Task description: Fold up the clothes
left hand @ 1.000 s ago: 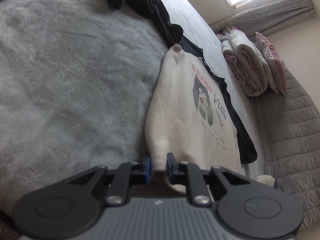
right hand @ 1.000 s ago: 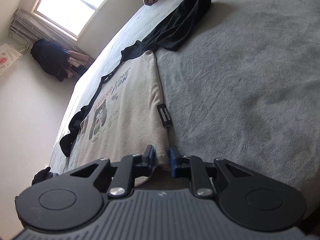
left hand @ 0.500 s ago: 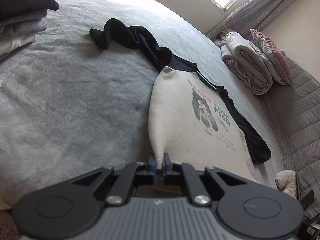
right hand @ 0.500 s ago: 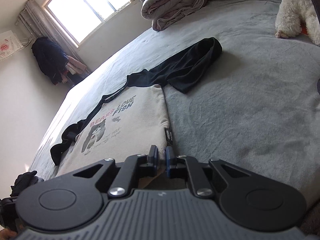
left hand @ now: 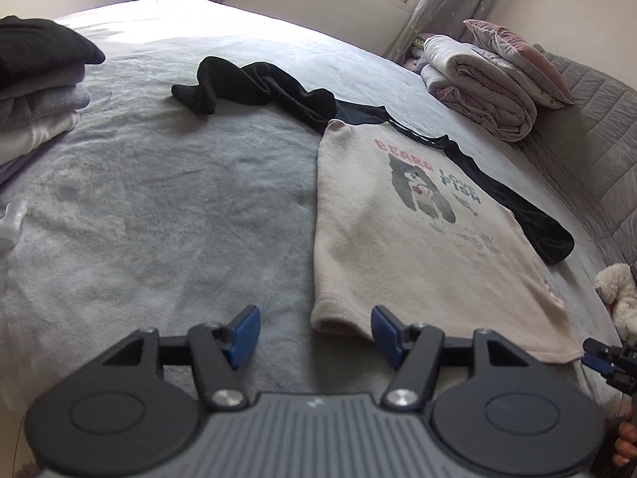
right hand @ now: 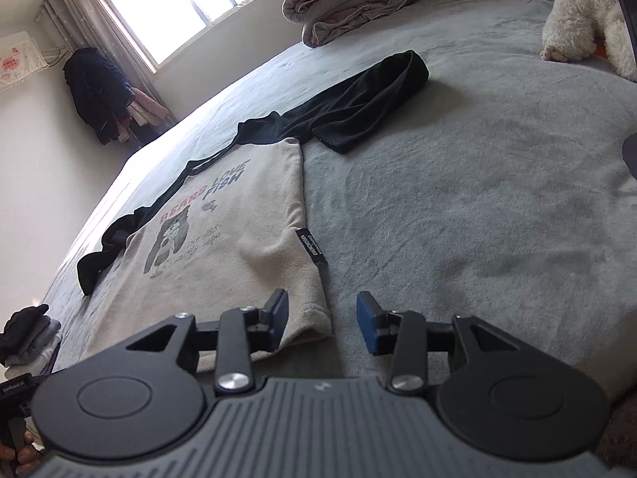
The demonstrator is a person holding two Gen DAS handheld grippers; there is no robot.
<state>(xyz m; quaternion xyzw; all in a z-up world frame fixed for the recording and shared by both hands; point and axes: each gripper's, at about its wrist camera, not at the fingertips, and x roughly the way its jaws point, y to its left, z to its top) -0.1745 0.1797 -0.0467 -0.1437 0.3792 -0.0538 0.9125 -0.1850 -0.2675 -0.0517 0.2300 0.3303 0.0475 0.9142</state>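
Note:
A cream sweatshirt with black sleeves and a bear print lies flat, face up, on the grey bed; it also shows in the right wrist view. One black sleeve trails off to the far left, the other to the far right. My left gripper is open and empty at the hem's left corner. My right gripper is open and empty at the hem's right corner, near the black side label.
A stack of folded clothes sits at the left of the bed. A rolled duvet and pillows lie at the head. A white plush toy lies at the right edge. Clothes hang by the window.
Both grippers were shut on the hem corners; they have opened and let go. The sweatshirt now lies flat, and both grippers have pulled back and up.

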